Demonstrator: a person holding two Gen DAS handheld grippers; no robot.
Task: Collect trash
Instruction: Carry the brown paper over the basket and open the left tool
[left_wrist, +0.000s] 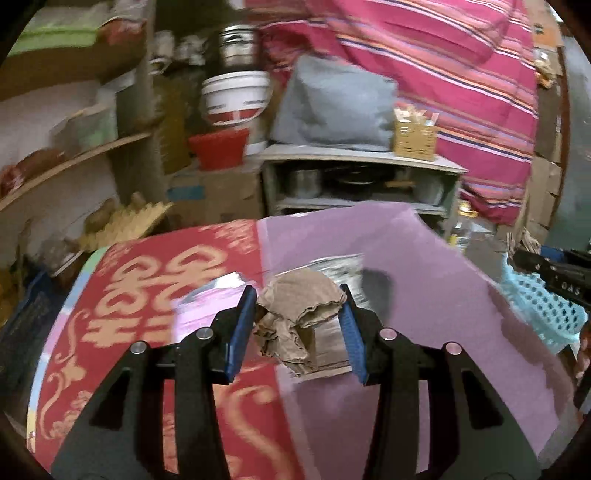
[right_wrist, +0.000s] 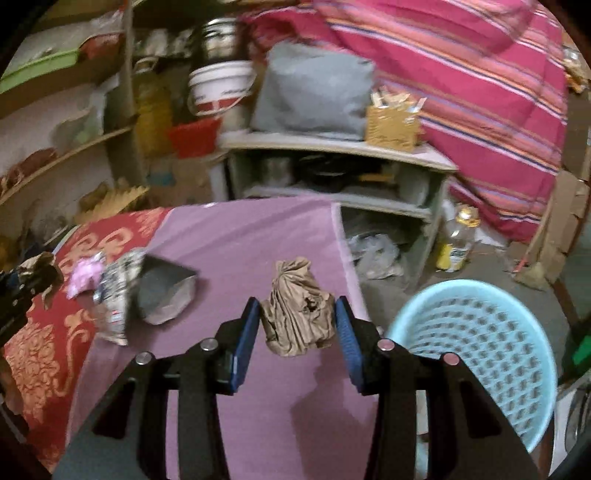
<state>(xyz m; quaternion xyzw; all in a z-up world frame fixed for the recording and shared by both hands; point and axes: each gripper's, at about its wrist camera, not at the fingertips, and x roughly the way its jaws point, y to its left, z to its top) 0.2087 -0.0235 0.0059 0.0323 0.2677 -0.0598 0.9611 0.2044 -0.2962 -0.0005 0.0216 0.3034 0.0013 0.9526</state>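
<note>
- My left gripper is clamped on a crumpled brown paper wad, held over the worktop with its purple cloth and a red-and-gold patterned cloth at the left.
- My right gripper is clamped on a second crumpled brown paper, blue pads pressed against both its sides, above the purple cloth near the worktop's right edge.
- The light blue perforated basket stands just beside the worktop on the right, below its edge; in the left view only a piece of it shows behind the purple edge.
- Left of my right gripper more trash lies on the worktop: a grey paper bag, a printed foil wrapper touching it, and a pink scrap beside that.
- Under my left gripper a shiny foil piece lies on the cloth, blurred.
- Behind the worktop stands a grey shelf unit with pots inside, a grey cushion and a small woven basket on top, and a plastic bottle on the floor.
</note>
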